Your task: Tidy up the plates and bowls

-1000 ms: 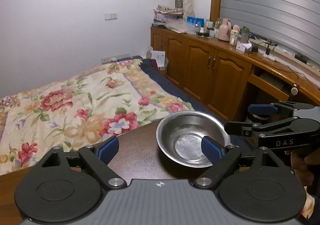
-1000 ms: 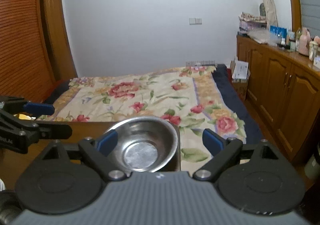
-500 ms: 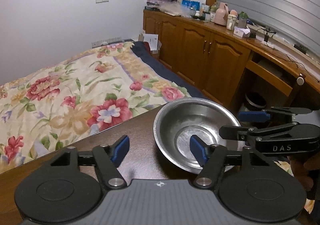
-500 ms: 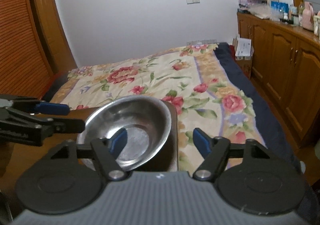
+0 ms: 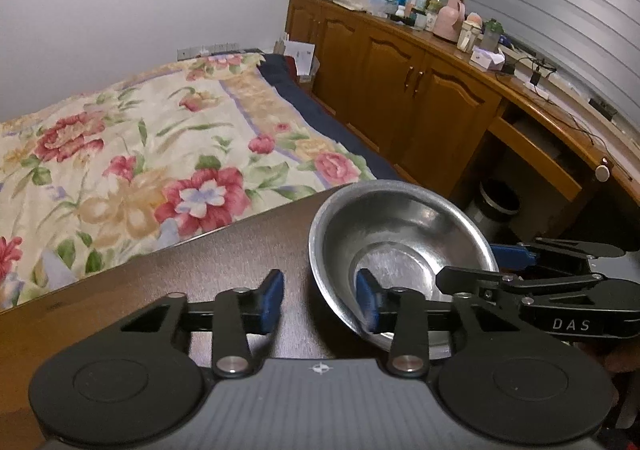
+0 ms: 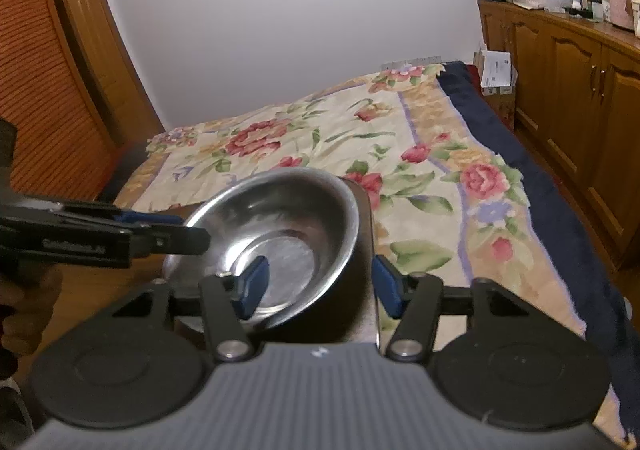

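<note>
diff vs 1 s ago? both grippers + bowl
Both grippers came in on the steel bowl and are closing. Each now straddles the rim, one finger inside, one outside: left gripper on one side, right gripper on the opposite. Neither visibly clamps yet. The bowl itself stays at the corner of the dark table, unmoved.

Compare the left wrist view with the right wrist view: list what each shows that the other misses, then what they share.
Only the left wrist view shows the grey slatted blind, the open desk drawer and the dark bin.

Only the right wrist view shows the slatted wooden door.

Both show the steel bowl on the dark table, the floral bedspread, the wooden cabinets, and both hand-held grippers closing astride the bowl's rim: left hand-held gripper, right hand-held gripper.
</note>
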Available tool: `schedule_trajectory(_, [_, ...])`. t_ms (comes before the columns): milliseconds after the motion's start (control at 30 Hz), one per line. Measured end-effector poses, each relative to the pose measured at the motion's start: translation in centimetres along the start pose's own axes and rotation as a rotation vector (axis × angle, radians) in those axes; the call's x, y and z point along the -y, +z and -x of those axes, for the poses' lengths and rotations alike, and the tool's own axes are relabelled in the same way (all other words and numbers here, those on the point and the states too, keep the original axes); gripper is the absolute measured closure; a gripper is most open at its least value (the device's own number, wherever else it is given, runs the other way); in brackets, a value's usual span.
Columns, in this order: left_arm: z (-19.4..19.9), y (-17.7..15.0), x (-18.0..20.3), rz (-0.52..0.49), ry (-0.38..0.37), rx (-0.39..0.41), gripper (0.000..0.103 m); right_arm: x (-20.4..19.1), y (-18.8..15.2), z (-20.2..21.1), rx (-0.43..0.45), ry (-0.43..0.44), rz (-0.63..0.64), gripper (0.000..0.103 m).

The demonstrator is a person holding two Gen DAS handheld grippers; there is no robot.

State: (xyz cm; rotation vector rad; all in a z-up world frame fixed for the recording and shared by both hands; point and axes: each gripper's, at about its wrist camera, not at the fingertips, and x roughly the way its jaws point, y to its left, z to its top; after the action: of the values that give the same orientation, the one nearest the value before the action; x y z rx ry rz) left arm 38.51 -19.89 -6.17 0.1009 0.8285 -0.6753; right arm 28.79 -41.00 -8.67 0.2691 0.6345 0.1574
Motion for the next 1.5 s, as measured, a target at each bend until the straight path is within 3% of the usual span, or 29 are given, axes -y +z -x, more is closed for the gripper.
schedule_trajectory(67, [-0.1, 0.0, 0.0, 0.001, -0.009, -0.007, 0.074, -0.1, 0.0, -0.2, -0.004, -0.007, 0.012, 0.052])
schedule_trajectory(167, [-0.2, 0.0, -0.2, 0.006, -0.029, -0.016, 0.081, 0.0, -0.1, -0.3, -0.013, -0.003, 0.0, 0.059])
schedule_trajectory(200, [-0.2, 0.0, -0.3, 0.012, -0.037, -0.016, 0.083, 0.0, -0.1, -0.3, -0.017, 0.005, -0.007, 0.066])
schedule_trajectory(300, [0.0, -0.1, -0.3, 0.026, -0.067, -0.021, 0.085, 0.3, -0.1, -0.4, -0.03, 0.017, -0.029, 0.076])
schedule_trajectory(1000, [8.8, 0.9, 2.3, -0.036, -0.064, 0.11, 0.085, -2.2, 2.0, 5.3, 0.071, 0.027, -0.004, 0.076])
schedule_trajectory(1500, [16.5, -2.1, 3.2, -0.049, -0.041, 0.18, 0.084, -5.8, 1.5, 9.2, 0.109, 0.051, 0.045, 0.076])
